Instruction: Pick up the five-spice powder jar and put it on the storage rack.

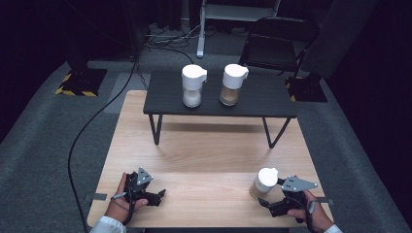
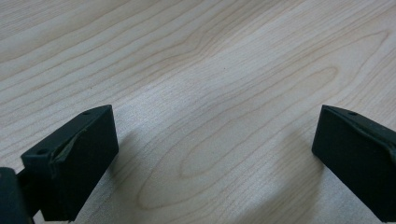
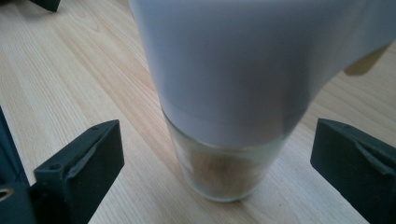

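On a pale wooden desk (image 1: 204, 155), a low black stand (image 1: 218, 99) carries two white-lidded jars (image 1: 192, 86), while both tools gape open, the right tool (image 1: 272, 206) just beside a third jar (image 3: 224, 116), the left tool (image 1: 153, 194) over bare wood.

black folding chair (image 1: 279, 43) behind table; cables (image 1: 165, 41) on floor.

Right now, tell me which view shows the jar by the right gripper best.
The high view: the whole jar shows upright on the wooden table, white lid on, just ahead of the right gripper. The right gripper view has it close between open jaws, but blurred and cropped. The left gripper view shows bare wood.
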Demonstrator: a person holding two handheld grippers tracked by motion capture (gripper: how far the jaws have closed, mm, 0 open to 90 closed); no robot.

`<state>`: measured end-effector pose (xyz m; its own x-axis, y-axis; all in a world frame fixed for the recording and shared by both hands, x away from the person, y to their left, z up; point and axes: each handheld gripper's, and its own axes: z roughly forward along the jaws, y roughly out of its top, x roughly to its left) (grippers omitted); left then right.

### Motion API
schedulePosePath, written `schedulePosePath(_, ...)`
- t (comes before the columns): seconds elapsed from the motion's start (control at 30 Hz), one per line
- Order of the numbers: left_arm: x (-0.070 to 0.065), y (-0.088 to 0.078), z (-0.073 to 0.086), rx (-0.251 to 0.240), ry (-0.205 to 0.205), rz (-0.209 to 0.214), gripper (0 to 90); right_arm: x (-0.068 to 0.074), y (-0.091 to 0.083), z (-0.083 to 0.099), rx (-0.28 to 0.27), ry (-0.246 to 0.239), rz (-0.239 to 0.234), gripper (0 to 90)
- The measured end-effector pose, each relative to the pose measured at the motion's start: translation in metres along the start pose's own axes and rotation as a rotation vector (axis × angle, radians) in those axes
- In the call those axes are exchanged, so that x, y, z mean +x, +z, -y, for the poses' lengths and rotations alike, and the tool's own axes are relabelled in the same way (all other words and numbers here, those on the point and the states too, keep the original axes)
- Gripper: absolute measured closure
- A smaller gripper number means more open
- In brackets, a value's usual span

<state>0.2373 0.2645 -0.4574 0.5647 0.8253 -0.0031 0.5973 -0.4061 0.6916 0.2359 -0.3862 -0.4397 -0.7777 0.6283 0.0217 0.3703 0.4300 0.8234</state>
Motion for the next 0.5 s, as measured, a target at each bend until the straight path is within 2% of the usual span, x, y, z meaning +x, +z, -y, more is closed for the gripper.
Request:
schedulePosePath(0.27,0.000,0.000,0.000,0.000,0.000,0.000,0.3,0.005,0.005,0.003,-0.043,0.021,0.013,4.0)
schedulePosePath(0.5,0.000,0.000,0.000,0.001,0.002,0.000,0.2,0.012,0.008,0.007,-0.099,0.066,0.032,11.9)
